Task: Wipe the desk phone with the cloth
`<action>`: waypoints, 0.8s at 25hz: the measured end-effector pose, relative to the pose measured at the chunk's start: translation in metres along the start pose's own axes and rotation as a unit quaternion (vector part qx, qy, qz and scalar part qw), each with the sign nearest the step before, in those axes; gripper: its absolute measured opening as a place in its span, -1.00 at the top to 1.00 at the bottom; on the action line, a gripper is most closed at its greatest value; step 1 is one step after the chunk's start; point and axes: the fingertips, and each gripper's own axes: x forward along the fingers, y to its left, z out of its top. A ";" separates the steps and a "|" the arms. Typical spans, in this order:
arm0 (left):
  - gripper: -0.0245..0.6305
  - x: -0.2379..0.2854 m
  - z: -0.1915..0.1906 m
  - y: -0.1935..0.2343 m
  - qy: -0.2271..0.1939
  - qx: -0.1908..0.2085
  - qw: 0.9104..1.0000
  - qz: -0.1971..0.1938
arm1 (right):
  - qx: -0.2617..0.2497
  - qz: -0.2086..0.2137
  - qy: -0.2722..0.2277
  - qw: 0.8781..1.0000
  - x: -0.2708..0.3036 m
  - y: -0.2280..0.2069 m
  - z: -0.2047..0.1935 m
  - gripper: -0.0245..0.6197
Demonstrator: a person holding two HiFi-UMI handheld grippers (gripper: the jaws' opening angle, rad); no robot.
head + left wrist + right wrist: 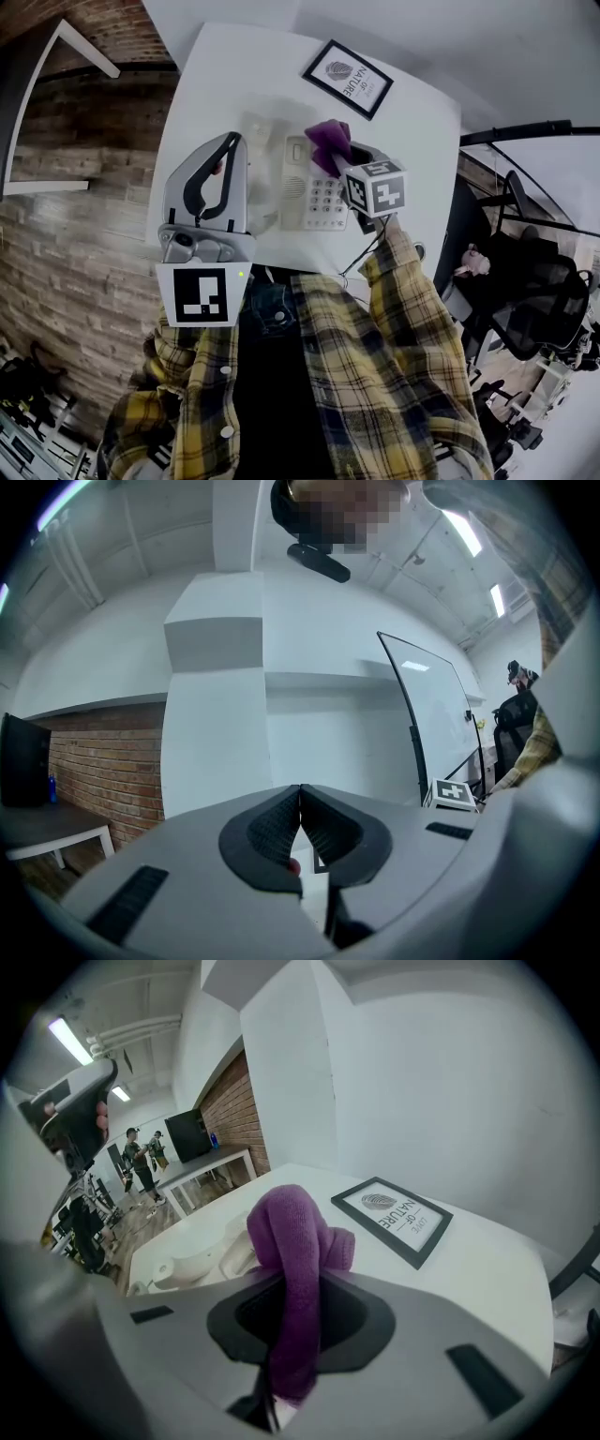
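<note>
The white desk phone point(314, 192) lies on the white desk point(412, 141), its keypad facing up and its handset point(260, 141) on the left side. My right gripper point(339, 157) is shut on a purple cloth point(328, 145) and holds it just over the phone's upper right part. In the right gripper view the cloth point(295, 1260) bulges up out of the jaws, with the phone point(202, 1255) behind it to the left. My left gripper point(228, 142) is raised over the desk's left side, next to the handset. Its pads point(323, 829) meet with nothing between them.
A black-framed print point(349, 79) lies at the desk's far end, also visible in the right gripper view point(392, 1218). A brick wall point(66, 234) runs along the left. A black office chair point(525, 281) stands to the right. The phone's cord point(361, 253) runs off the near edge.
</note>
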 end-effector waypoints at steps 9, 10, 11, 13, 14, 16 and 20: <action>0.88 0.008 0.000 -0.009 0.000 -0.002 1.000 -0.015 | -0.006 0.028 0.028 0.999 -0.006 0.018 -0.023 0.72; 0.88 0.009 -0.001 -0.010 0.001 -0.002 1.000 -0.017 | -0.005 0.030 0.030 0.999 -0.007 0.020 -0.025 0.72; 0.88 0.010 -0.001 -0.011 0.001 -0.001 1.000 -0.019 | -0.005 0.032 0.032 0.999 -0.008 0.022 -0.028 0.72; 0.88 0.012 -0.001 -0.014 0.001 -0.001 1.000 -0.023 | -0.004 0.036 0.033 0.999 -0.010 0.026 -0.033 0.72; 0.88 0.013 -0.001 -0.016 0.001 -0.002 1.000 -0.025 | -0.004 0.037 0.034 0.999 -0.012 0.028 -0.036 0.72; 0.88 0.015 -0.002 -0.018 0.003 -0.003 1.000 -0.030 | -0.002 0.039 0.036 0.999 -0.014 0.033 -0.042 0.72; 0.88 0.019 -0.003 -0.023 0.004 -0.008 0.999 -0.039 | -0.004 0.032 0.033 0.999 -0.017 0.038 -0.050 0.72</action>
